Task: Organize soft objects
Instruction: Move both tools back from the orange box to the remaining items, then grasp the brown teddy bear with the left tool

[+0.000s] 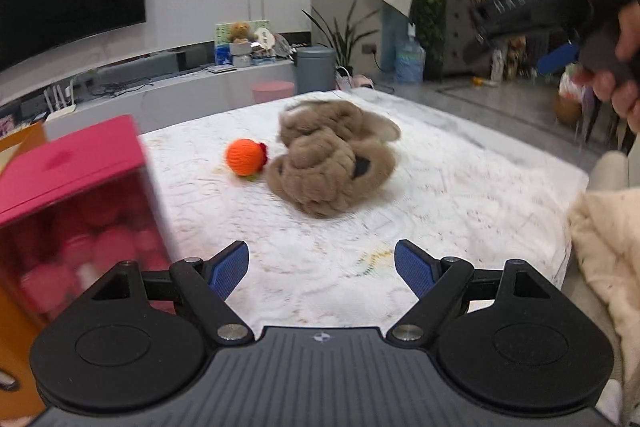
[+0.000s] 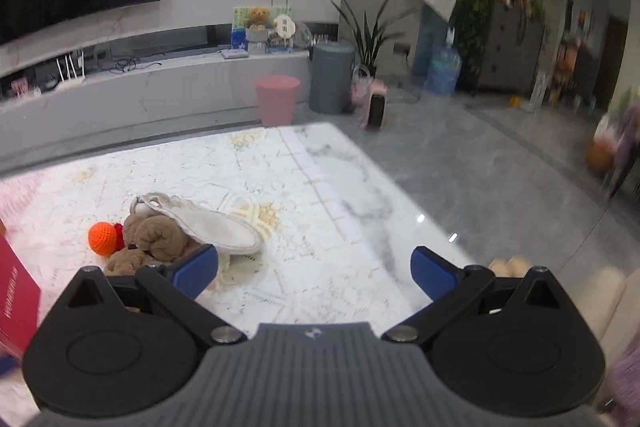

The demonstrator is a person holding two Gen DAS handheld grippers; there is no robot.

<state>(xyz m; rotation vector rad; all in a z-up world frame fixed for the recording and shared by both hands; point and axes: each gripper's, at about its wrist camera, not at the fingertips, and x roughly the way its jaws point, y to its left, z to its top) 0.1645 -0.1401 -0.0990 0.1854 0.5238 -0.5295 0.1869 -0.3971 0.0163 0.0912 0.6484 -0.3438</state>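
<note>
White patterned table, brown plush slippers, orange knitted ball, red box

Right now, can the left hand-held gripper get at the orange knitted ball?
Probably yes. The left hand-held gripper is open and empty, with bare tabletop ahead. The orange knitted ball lies exposed, though it touches the brown slippers.

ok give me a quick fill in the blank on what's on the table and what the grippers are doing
1. The knitted ball lying beside the brown fluffy slippers is ____ in colour.
2. The left gripper and the right gripper both have their jaws ____, holding nothing.
3. The box at the table's left has a lid coloured ____.
4. The pads on each gripper's fingers are ____.

Missing words: orange; open; pink; blue
</note>
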